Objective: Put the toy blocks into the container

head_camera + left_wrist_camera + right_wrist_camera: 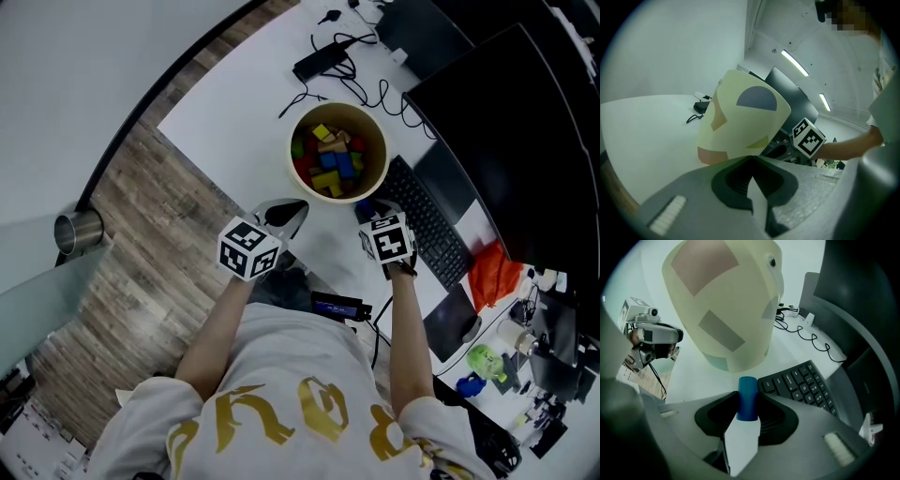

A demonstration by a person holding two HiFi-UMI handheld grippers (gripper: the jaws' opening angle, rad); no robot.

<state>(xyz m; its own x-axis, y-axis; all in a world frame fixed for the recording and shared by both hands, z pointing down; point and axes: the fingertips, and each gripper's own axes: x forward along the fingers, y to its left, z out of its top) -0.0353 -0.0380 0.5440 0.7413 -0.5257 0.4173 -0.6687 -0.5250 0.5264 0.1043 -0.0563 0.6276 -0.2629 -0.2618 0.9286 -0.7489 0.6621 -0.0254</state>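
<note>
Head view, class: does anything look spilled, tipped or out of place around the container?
Nothing stands out. The container stands upright on the white table, blocks inside. The only block outside it is the blue cylinder, held in the right gripper.

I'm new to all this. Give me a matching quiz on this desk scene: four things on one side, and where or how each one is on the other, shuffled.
Things:
1. blue block
2. container
3. keyboard
4. left hand-held gripper

Descriptions:
A. jaws together, nothing in them
B. black, on the table beside the container
C. between the right hand-held gripper's jaws
D. holds many coloured blocks

Pairs: 1-C, 2-D, 3-B, 4-A
</note>
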